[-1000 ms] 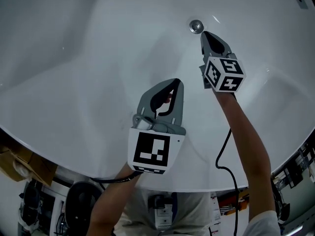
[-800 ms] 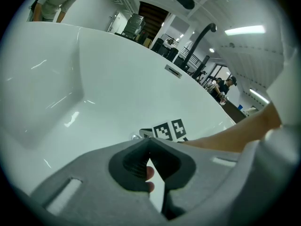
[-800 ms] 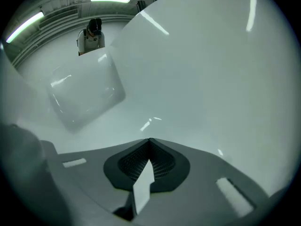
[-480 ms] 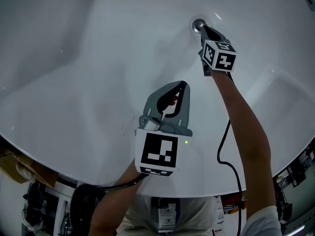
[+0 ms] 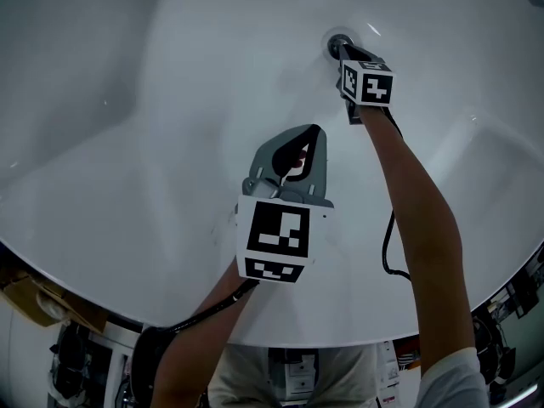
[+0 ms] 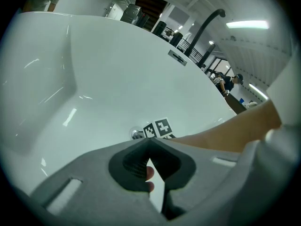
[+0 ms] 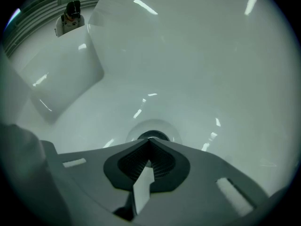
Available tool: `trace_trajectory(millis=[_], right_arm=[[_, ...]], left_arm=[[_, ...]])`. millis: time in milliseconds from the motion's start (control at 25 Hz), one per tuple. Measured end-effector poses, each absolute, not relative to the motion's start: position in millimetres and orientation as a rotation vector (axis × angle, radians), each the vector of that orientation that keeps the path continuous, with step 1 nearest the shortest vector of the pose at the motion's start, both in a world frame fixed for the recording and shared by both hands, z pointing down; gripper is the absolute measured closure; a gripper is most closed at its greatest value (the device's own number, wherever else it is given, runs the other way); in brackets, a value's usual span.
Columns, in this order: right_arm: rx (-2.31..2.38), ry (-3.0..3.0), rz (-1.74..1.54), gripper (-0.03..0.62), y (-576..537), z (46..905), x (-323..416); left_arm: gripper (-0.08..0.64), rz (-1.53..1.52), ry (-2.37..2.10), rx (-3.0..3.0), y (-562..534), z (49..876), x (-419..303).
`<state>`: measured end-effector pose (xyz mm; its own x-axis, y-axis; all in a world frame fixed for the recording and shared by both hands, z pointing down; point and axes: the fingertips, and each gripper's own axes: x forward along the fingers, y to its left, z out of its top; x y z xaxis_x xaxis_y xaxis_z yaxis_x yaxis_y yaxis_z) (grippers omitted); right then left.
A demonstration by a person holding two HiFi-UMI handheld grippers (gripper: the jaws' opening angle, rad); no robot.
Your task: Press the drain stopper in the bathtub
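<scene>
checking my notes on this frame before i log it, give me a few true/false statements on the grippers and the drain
1. The right gripper has its tip at the drain stopper. True.
2. The right gripper's jaws stand wide apart. False: they are together, with nothing between them.
3. The left gripper is also at the drain. False: it hangs over the bare floor of the bathtub, apart from the drain.
4. The left gripper holds nothing. True: its jaws are together and empty.
</scene>
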<state>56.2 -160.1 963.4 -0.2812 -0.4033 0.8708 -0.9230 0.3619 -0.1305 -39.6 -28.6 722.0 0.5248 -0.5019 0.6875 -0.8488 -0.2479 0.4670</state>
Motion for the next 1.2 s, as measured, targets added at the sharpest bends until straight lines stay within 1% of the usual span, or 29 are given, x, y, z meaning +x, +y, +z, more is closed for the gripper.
trace_trajectory(millis=[280,600,800,1200], right_arm=[[1.148,-1.787,0.903,0.589,-157.5,985.7,61.2],[1.073,-1.706,0.941,0.589,-162.4,984.4,60.3],[1.106,-1.787,0.946,0.591,-152.7,962.5,62.8],[1.036,-1.919,0.876,0.592,-118.0,874.7,60.4]], left_arm=[[0.561,0.544,-1.092,1.895,-28.5,739.2,-37.6],[0.561,0.551,-1.122,1.924,-35.4,726.2,-34.2],[0.561,0.56,-1.14,1.941,-33.7,712.1,-33.0],[0.561,0.56,-1.197,1.964,-24.4,651.5,-31.9]])
